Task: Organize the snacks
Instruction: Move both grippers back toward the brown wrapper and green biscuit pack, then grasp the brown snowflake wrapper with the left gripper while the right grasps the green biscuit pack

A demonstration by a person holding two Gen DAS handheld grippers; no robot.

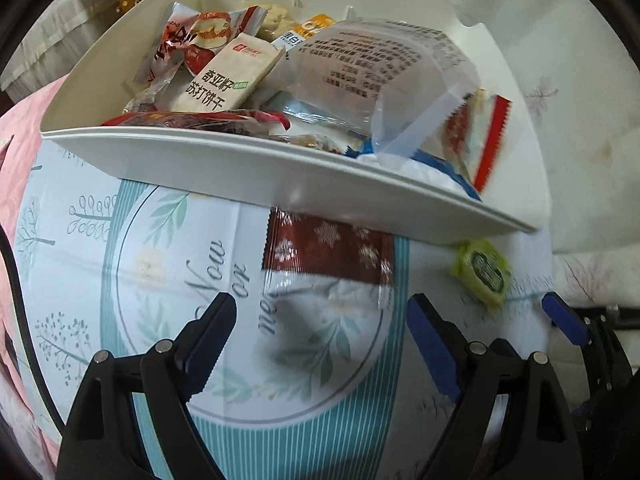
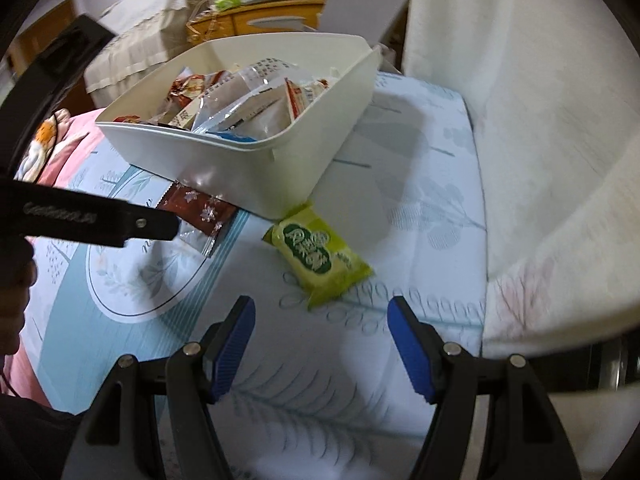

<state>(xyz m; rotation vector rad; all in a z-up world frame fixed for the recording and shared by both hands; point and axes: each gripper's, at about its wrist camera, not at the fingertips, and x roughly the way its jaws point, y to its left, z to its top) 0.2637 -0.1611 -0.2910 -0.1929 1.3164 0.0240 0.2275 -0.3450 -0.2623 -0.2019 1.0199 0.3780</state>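
Note:
A white plastic bin (image 1: pixel 224 164) (image 2: pixel 240 168) holds several snack packets on a patterned cloth. A dark red snowflake-print packet (image 1: pixel 328 252) (image 2: pixel 200 208) lies flat against the bin's front wall, partly under its rim. A small green packet (image 1: pixel 482 270) (image 2: pixel 316 260) lies by the bin's near corner. My left gripper (image 1: pixel 320 304) hangs open above the cloth just short of the red packet, with nothing between its blue pads. My right gripper (image 2: pixel 320 304) is open just short of the green packet, jaws empty.
The blue-and-white leaf-print cloth (image 2: pixel 360 360) covers the surface. A cream blanket (image 2: pixel 540 160) rises at the right. Pink bedding (image 1: pixel 16 184) lies at the left, and a wooden cabinet (image 2: pixel 256 20) stands behind the bin. The left gripper's black body (image 2: pixel 100 220) crosses the right wrist view.

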